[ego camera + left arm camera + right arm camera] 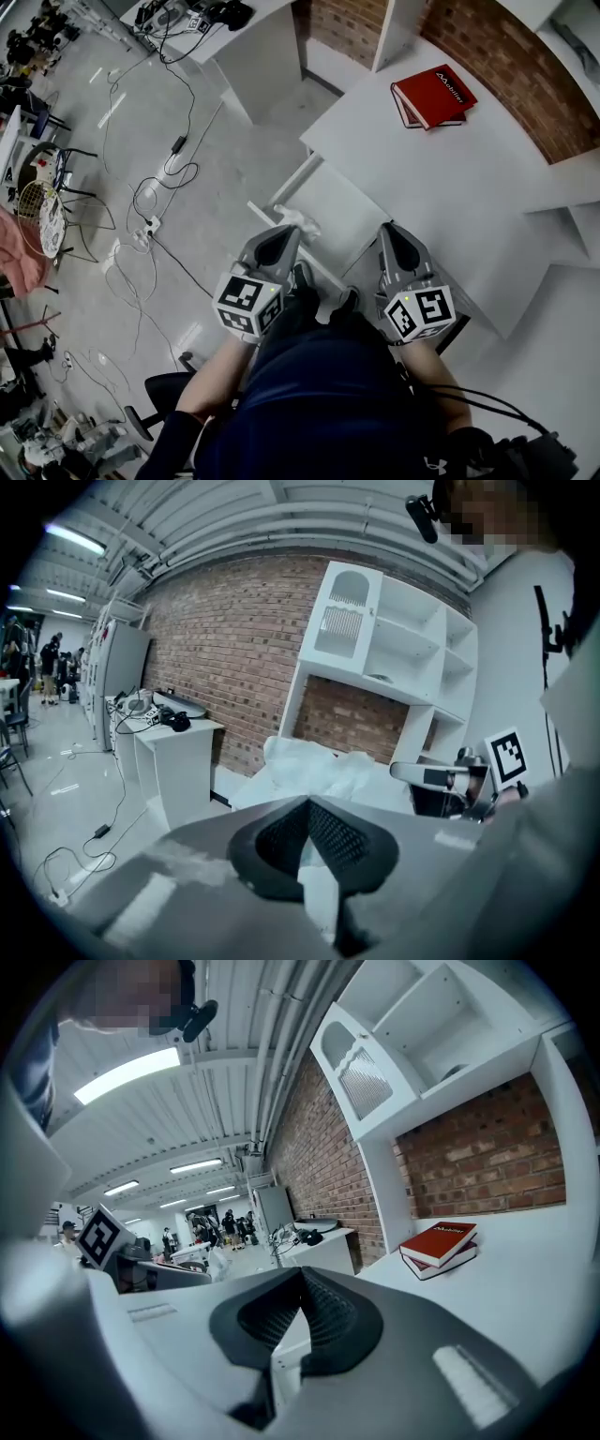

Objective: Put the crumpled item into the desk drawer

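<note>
Left gripper (284,234) is clamped on the crumpled item (299,222), a white wad poking out just past its tips. It looks feather-light and squishy, so a pinch on the bulk should hold. The open drawer (328,202) is right ahead with plenty of room, though the wad might snag its near rim. Right gripper (390,231) is closed and empty, off to the side.

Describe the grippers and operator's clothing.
The left gripper and right gripper are grey tapered wedges with black ribbed pads; each carries a white cube of black square markers. Operator wears a dark navy top; black cables trail at the right.
</note>
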The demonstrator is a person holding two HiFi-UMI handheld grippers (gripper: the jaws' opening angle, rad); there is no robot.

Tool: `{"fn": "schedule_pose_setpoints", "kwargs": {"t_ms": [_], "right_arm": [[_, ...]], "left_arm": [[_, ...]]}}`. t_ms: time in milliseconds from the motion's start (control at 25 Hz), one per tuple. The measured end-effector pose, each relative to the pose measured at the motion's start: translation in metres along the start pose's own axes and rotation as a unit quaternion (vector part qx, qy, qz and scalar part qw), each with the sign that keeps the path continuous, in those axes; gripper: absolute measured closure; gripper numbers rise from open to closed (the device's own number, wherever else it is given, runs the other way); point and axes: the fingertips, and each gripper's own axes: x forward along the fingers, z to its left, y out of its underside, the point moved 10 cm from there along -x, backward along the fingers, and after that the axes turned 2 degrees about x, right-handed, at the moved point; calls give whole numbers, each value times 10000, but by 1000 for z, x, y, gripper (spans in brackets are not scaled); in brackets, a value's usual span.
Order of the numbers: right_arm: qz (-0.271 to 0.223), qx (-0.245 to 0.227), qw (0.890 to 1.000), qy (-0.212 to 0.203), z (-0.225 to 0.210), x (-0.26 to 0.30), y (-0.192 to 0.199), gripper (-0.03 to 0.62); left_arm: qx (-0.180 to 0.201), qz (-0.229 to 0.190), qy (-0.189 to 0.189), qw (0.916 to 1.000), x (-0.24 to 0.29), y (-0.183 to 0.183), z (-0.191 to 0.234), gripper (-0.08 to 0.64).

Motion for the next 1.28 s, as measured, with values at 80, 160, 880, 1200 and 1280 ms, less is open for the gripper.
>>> {"fn": "schedule_pose_setpoints", "kwargs": {"t_ms": [80, 160, 880, 1200, 1280], "right_arm": [[46, 4, 9999, 142, 4, 10, 0, 589], [73, 4, 9996, 273, 9, 19, 1, 589], [326, 312, 9930, 1089, -4, 31, 17, 589], [470, 578, 9893, 1252, -35, 24, 33, 589], [490, 644, 9875, 1352, -43, 22, 36, 589]], "left_arm": [[22, 56, 131, 9999, 7, -4, 16, 557], [45, 101, 237, 9997, 14, -9, 32, 557], [680, 1245, 807, 9866, 134, 13, 88, 557], [932, 2195, 755, 9682, 198, 55, 100, 557], [967, 2393, 770, 9631, 211, 64, 102, 557]]}}
